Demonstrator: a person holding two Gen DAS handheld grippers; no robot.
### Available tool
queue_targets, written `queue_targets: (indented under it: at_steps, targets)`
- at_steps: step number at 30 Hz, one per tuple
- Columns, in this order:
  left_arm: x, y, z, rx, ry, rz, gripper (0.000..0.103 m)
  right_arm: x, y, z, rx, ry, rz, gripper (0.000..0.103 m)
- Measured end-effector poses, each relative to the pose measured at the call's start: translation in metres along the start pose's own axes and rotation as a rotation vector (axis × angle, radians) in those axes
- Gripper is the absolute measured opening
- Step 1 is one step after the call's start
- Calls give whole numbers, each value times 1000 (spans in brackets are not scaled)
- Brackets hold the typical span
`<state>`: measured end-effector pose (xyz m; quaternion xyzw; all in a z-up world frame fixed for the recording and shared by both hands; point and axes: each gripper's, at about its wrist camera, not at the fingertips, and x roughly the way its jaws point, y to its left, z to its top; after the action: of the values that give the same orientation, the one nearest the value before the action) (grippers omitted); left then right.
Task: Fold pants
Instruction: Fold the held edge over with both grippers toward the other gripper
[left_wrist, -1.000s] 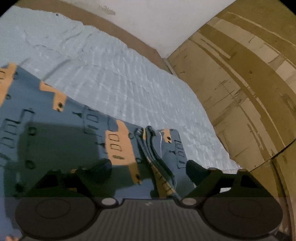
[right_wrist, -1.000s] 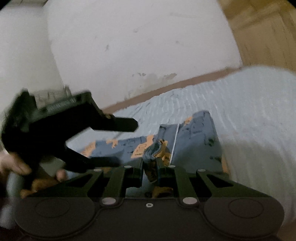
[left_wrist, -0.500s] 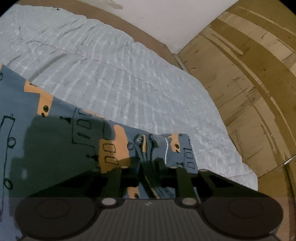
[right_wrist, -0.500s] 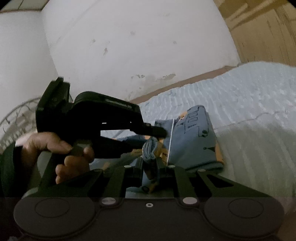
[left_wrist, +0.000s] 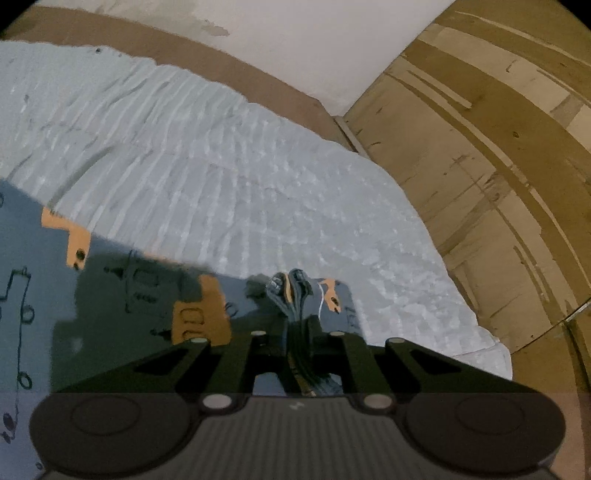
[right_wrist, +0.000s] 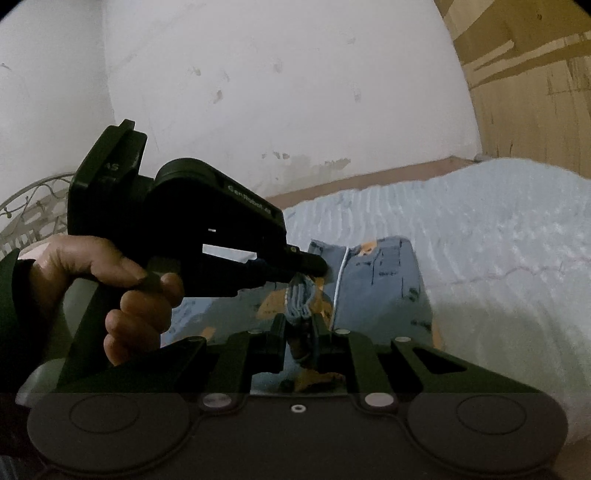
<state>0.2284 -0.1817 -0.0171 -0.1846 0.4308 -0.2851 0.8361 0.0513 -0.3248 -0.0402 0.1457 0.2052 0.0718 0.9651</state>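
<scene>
On the pale blue ribbed bedcover (left_wrist: 229, 192) in front of you lie the pants (right_wrist: 380, 280), blue-grey with orange patches and dark line drawings. Your left gripper (left_wrist: 300, 332) has just been closing, and its jaws are now pinched on a bunched edge of the fabric. Your right gripper (right_wrist: 300, 328) is clamped on another gathered bunch of the same cloth, close beside the left one. In the right wrist view, your left hand (right_wrist: 110, 280) wraps the handle of the left tool.

The fold looks only begun: both edges seem gathered and gripped, while much of the garment lies spread flat to the left. Carrying the held edge over and smoothing it down is likely what remains.

Behind the bed runs a brown rail beneath a scuffed white wall (right_wrist: 295, 92). Wooden panelling (left_wrist: 498, 166) stands to the right.
</scene>
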Motion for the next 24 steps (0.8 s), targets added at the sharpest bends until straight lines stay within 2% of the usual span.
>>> queue_targets:
  at_steps: [5, 11, 17, 24]
  targets:
    - [-4, -21, 12, 43, 11, 21, 9, -13, 1, 14, -5, -38, 0, 14]
    - [-24, -30, 19, 98, -13, 36, 9, -24, 6, 28, 4, -57, 9, 14]
    - [-59, -13, 32, 127, -24, 83, 9, -20, 29, 39, -37, -60, 73, 14]
    - [-101, 23, 39, 118, -54, 155, 9, -4, 69, 39, -91, -24, 192, 14]
